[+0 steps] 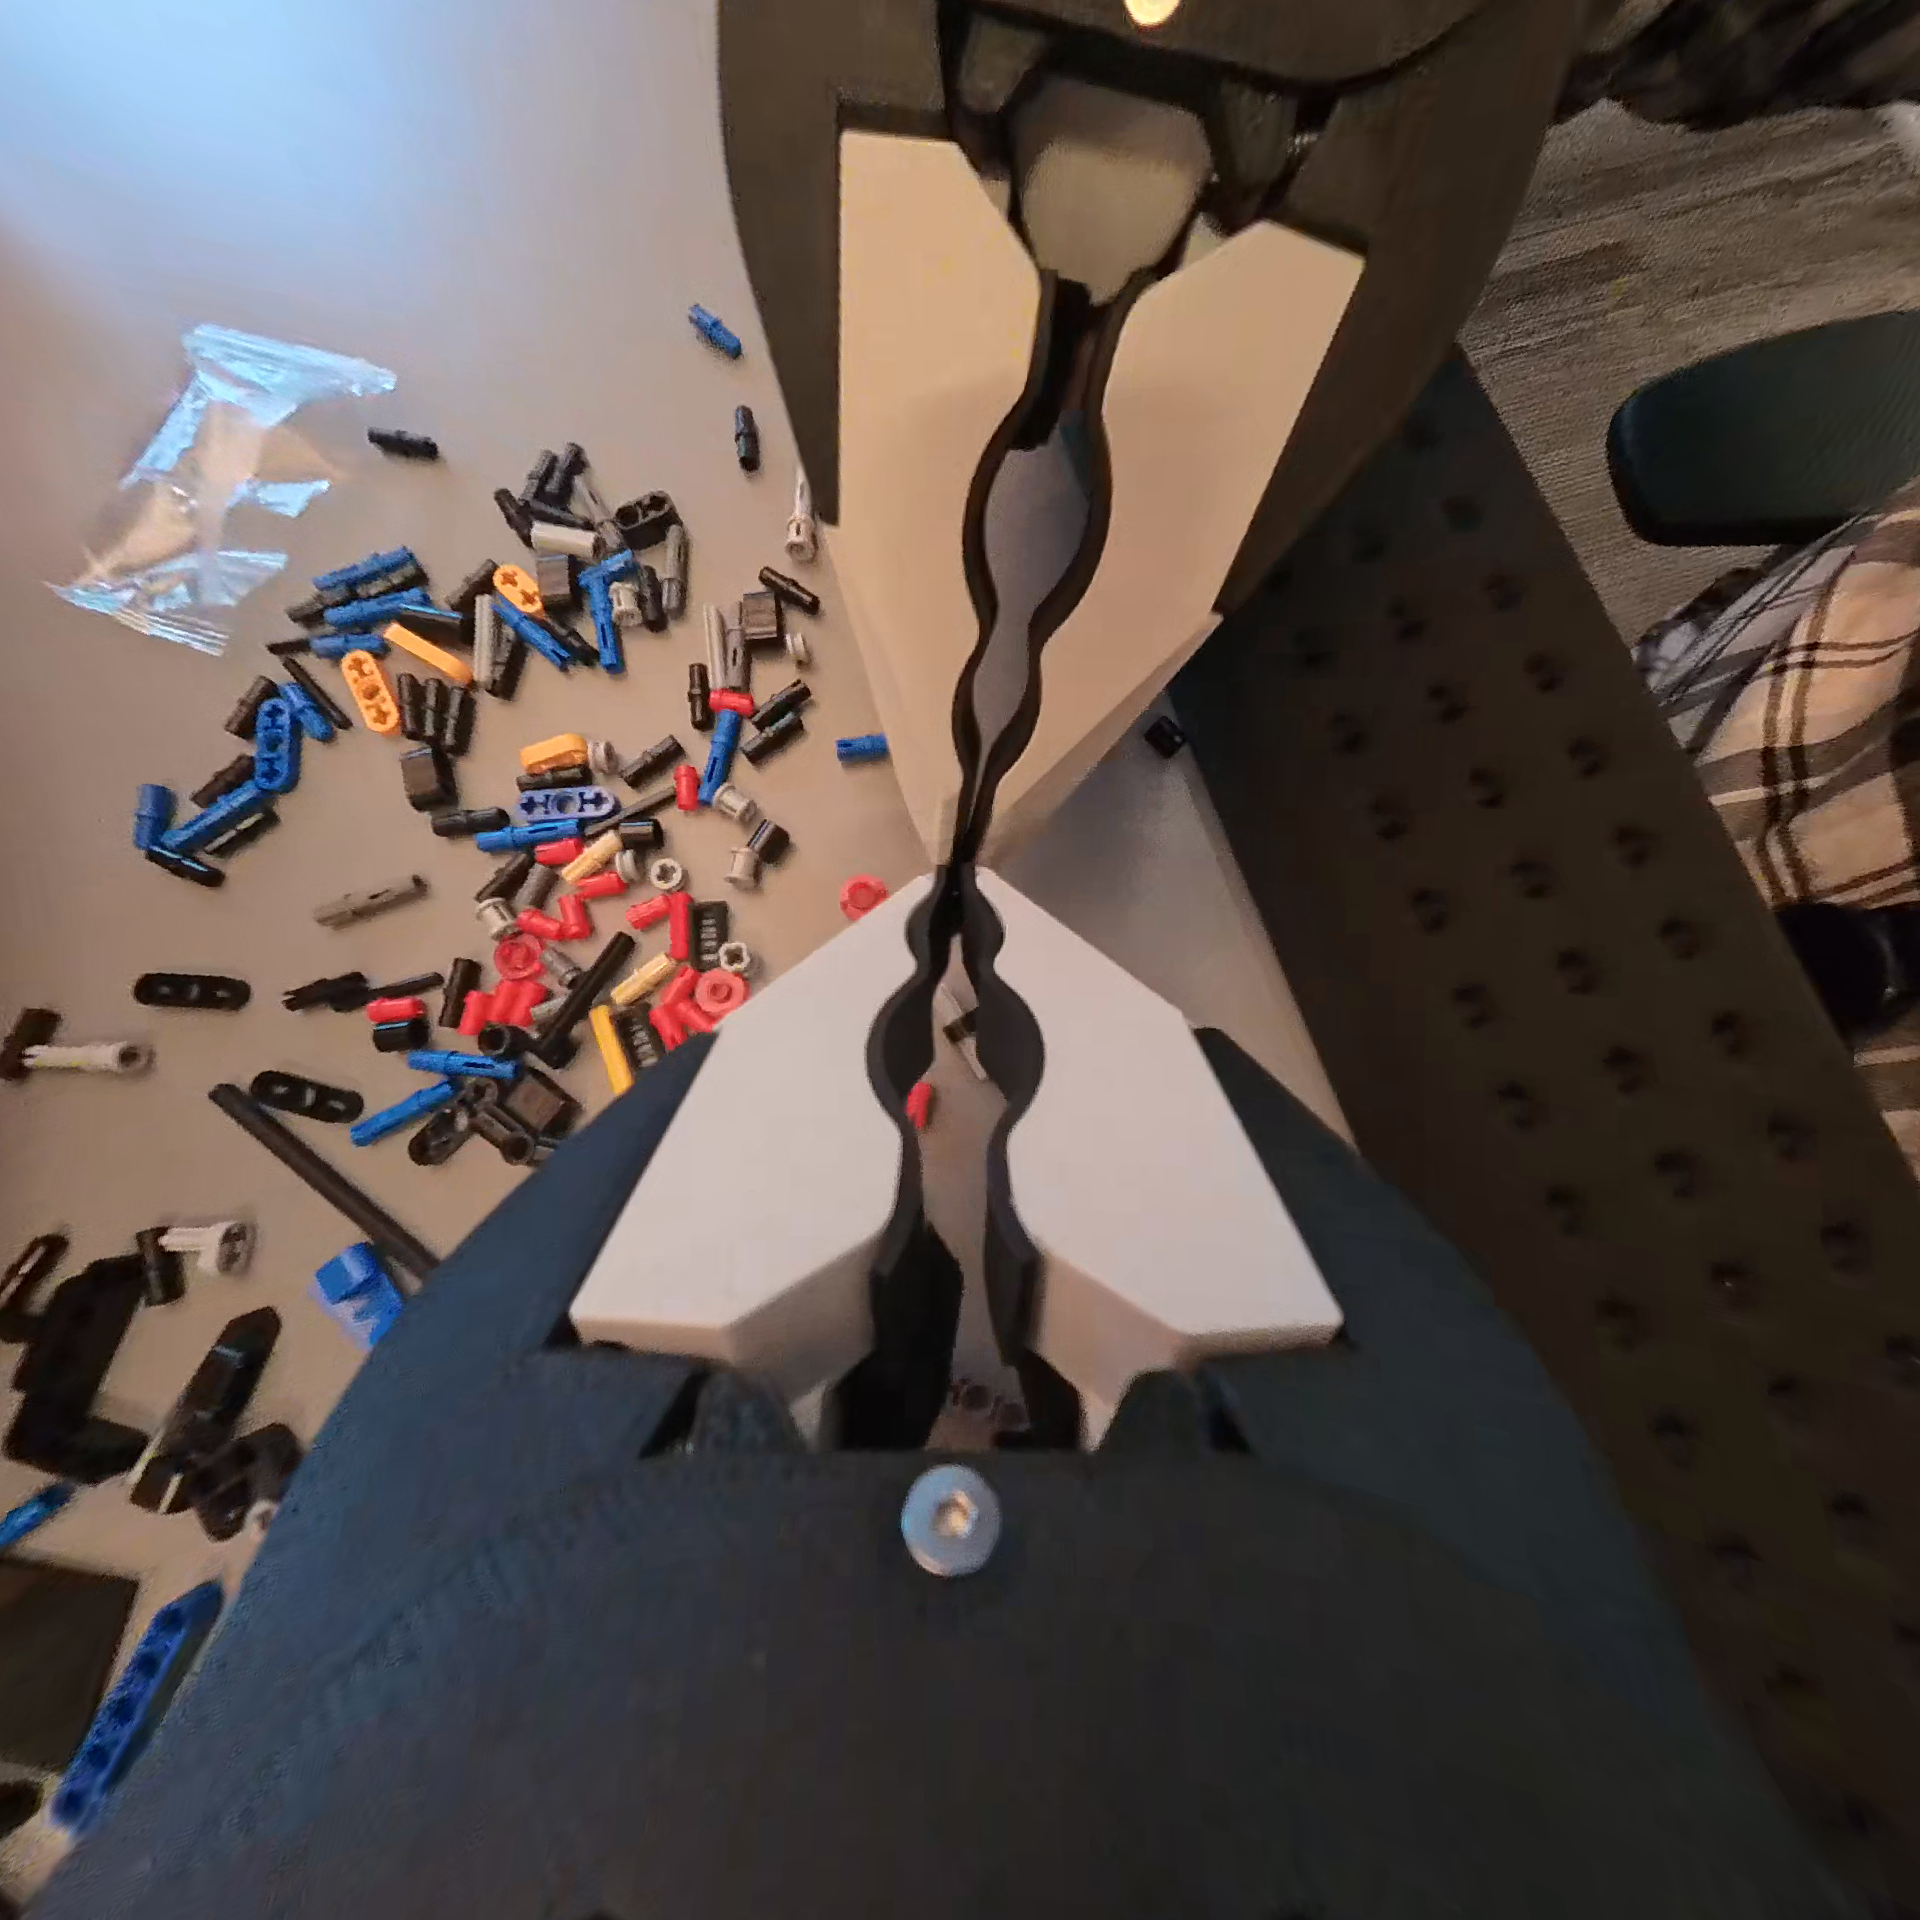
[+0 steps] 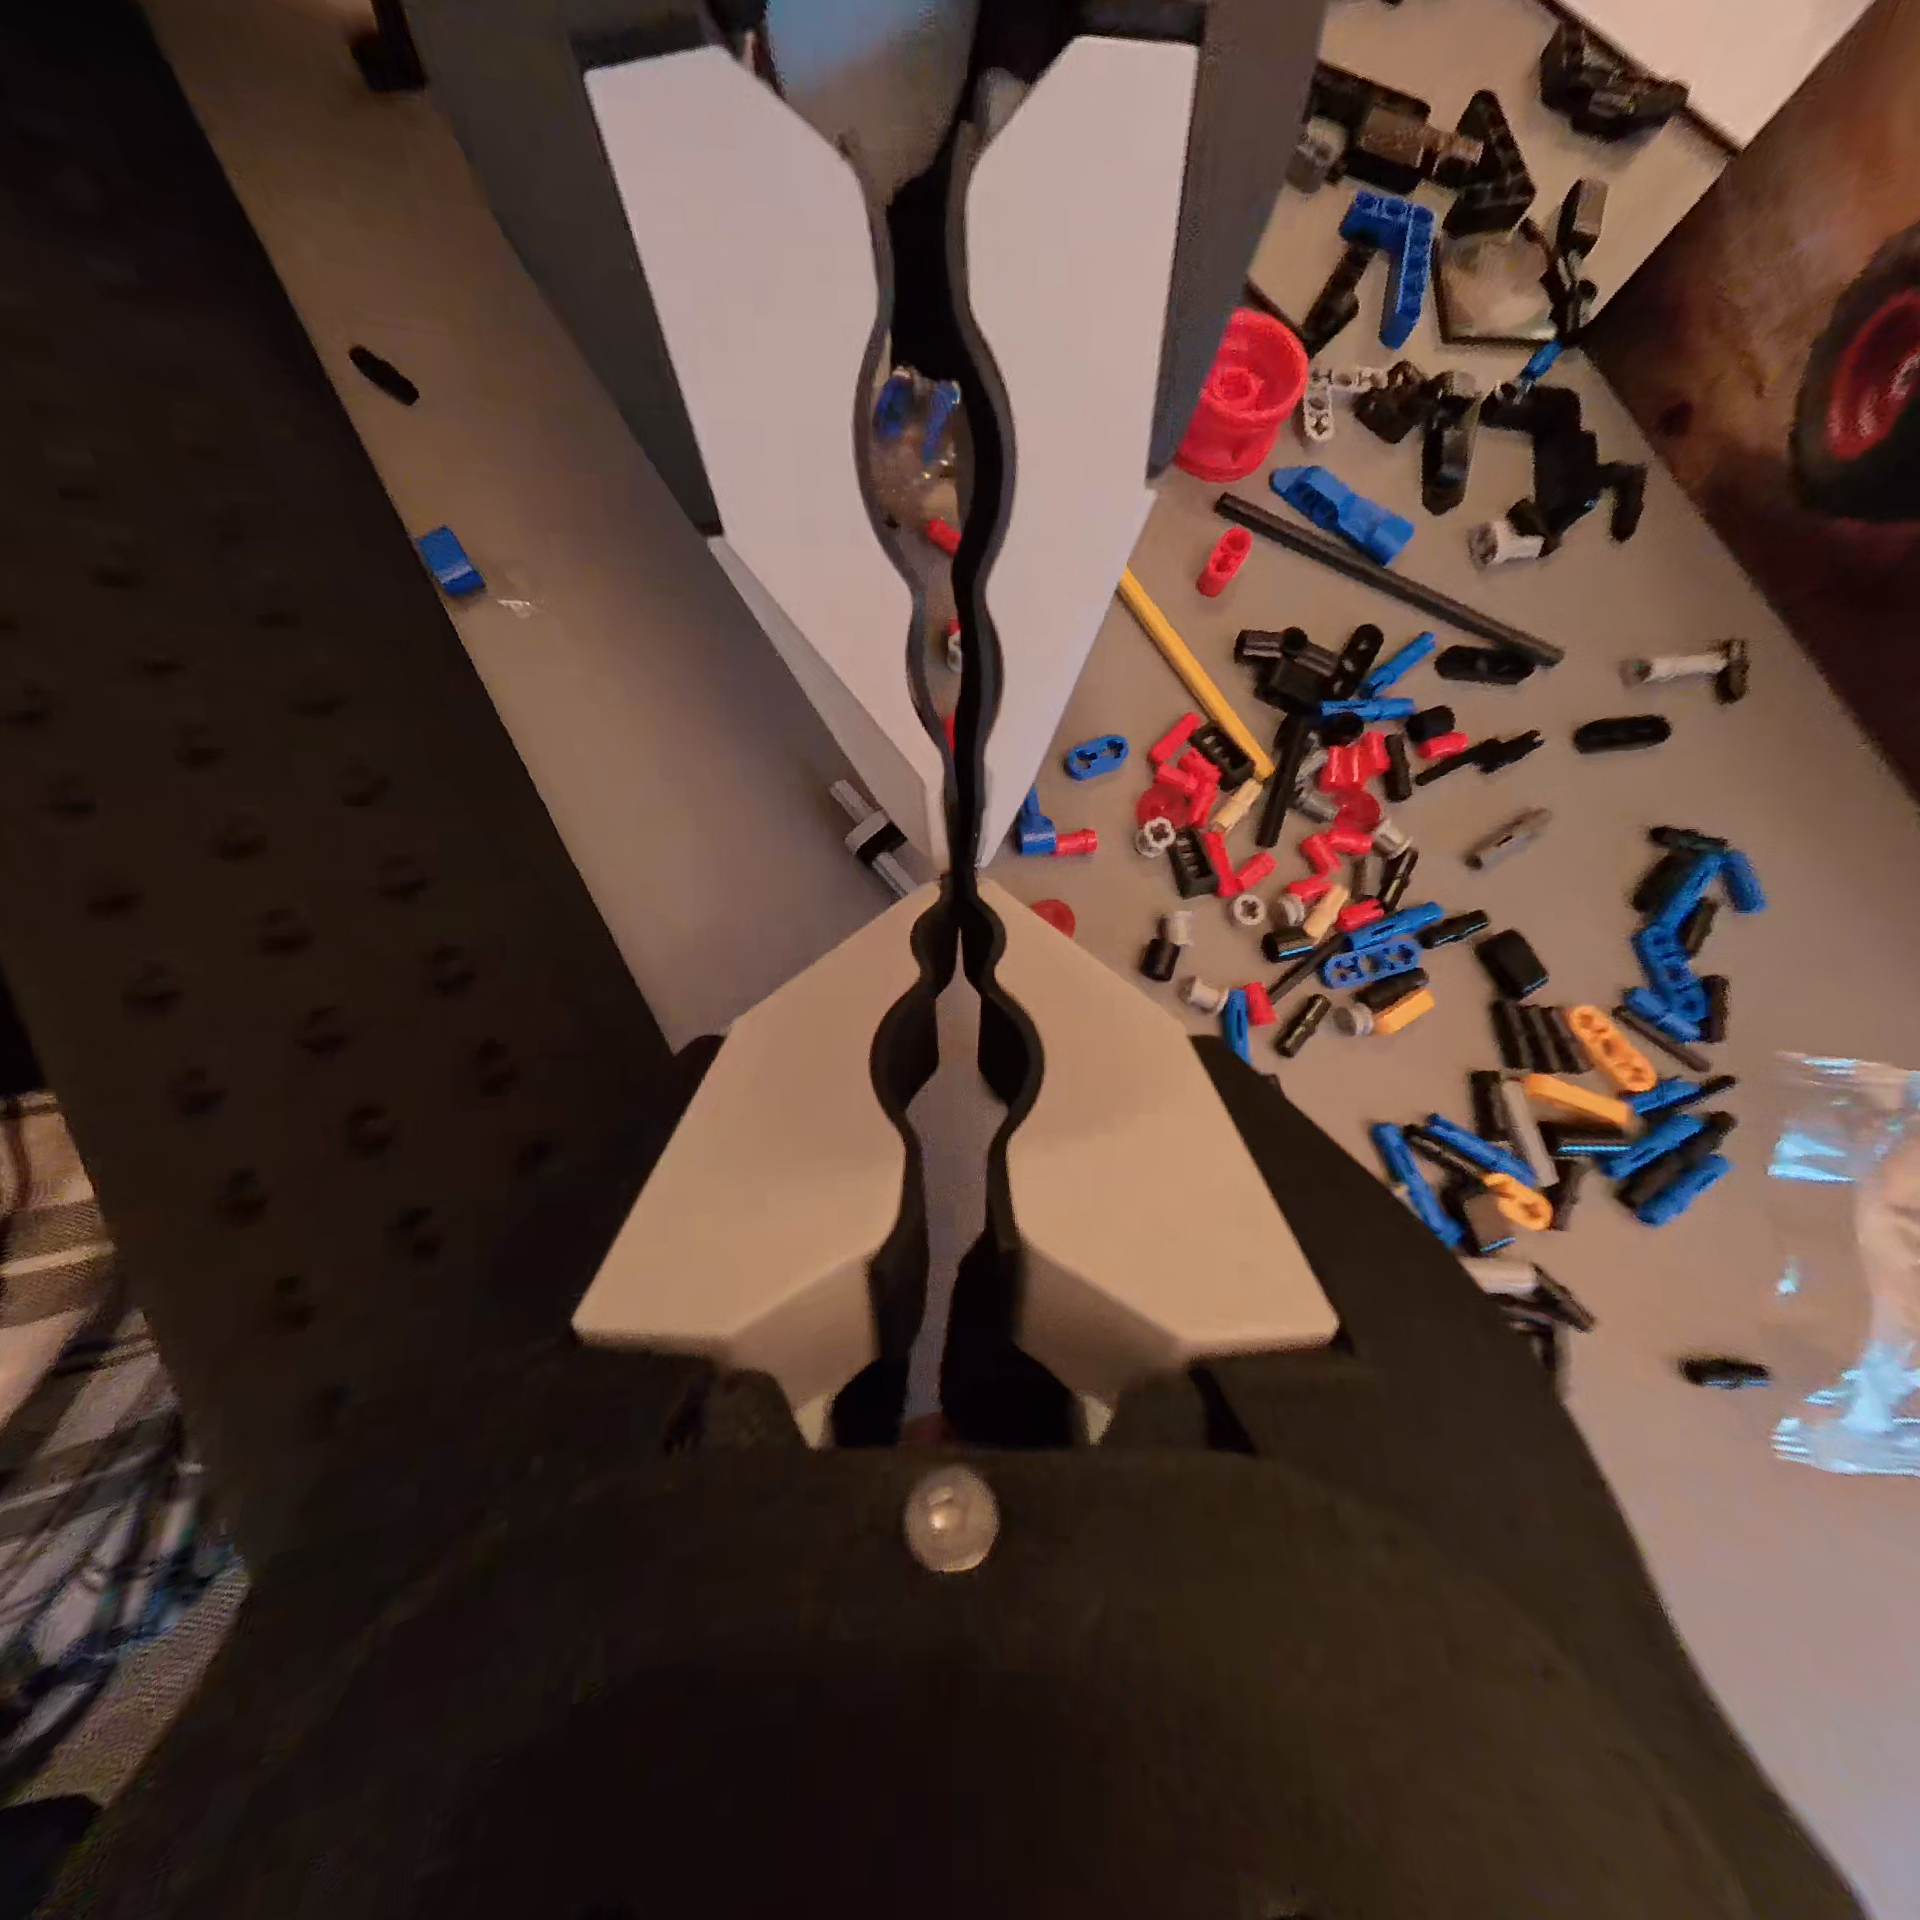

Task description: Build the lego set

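Both grippers are seen tip to tip over the tabletop [image 1: 644,229], near its edge where a dark perforated panel [image 1: 1538,935] runs alongside. In the left wrist view the left gripper [image 1: 954,883] is seen with its wavy black pads pressed together at the tips, clenched, with nothing visibly held between them; the right gripper [image 1: 961,847] reaches in from above and meets it. In the right wrist view the right gripper [image 2: 956,896] is likewise clenched at the tips, with no piece seen in its grasp, and the left gripper [image 2: 961,852] faces it. The loose lego pieces [image 1: 582,790] are spread across the tabletop to the left of the joined tips in the left wrist view, and to the right of them [image 2: 1403,883] in the right wrist view, lying beside the grippers rather than under them. A clear plastic bag [image 1: 223,468] is shown beyond the pieces. Only the right wrist view shows a red wheel hub [image 2: 1252,400], a long black axle [image 2: 1382,577] and a yellow axle [image 2: 1195,670]. Only the left wrist view shows a plaid cloth [image 1: 1808,707] past the panel.
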A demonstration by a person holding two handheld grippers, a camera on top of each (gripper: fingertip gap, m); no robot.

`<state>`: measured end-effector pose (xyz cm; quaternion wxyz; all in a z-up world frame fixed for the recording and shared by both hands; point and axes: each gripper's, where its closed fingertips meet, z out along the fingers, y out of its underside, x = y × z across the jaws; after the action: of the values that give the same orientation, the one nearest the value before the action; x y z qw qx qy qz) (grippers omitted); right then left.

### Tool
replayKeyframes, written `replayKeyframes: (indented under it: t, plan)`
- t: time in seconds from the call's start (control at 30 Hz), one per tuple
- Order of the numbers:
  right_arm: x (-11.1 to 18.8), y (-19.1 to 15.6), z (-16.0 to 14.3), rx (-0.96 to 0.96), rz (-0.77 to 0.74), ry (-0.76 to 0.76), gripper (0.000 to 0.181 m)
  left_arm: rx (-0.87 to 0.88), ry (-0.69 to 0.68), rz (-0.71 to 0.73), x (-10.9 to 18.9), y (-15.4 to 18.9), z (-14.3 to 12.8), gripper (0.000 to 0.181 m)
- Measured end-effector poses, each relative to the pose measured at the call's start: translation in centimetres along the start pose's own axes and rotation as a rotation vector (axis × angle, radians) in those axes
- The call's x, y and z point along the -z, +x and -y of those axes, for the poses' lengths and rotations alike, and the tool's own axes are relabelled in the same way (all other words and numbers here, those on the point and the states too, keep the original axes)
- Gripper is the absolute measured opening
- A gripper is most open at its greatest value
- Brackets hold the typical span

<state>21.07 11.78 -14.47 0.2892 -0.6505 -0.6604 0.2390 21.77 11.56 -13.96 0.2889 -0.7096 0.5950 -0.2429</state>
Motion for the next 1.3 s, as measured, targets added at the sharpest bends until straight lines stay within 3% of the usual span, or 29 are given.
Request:
replayKeyframes:
  t: [0.23,0.37,0.47,0.6,0.8,1.03,1.3]
  plan:
    - [-1.1,0.0,-1.5,-0.195,0.107,-0.023,0.000,0.036,-0.016,0.006,-0.7,-0.3,-1.1,0.000]
    - [-0.9,-0.2,-1.1,-0.080,0.051,-0.034,0.001,0.043,-0.020,0.013,-0.9,-0.2,-1.4,0.000]
    - [-1.1,0.3,-1.0,-0.011,-0.023,-0.054,0.018,0.064,0.003,-0.015,-0.8,-0.2,-1.2,0.000]
    - [-1.6,0.5,-1.4,0.003,-0.021,-0.086,0.012,0.076,-0.001,-0.005,-0.4,-0.6,-1.4,0.000]
    - [-2.1,0.6,-2.1,-0.026,0.019,-0.128,0.010,-0.054,-0.113,0.086,-1.2,-1.4,-2.6,0.007]
    - [-1.6,0.4,-2.0,-0.067,0.037,-0.088,0.008,-0.130,-0.200,0.046,-2.3,-1.0,-2.8,0.003]
    - [-0.8,1.0,-1.9,-0.120,0.047,-0.032,0.008,-0.198,-0.173,0.116,-2.0,-1.1,-2.8,0.002]
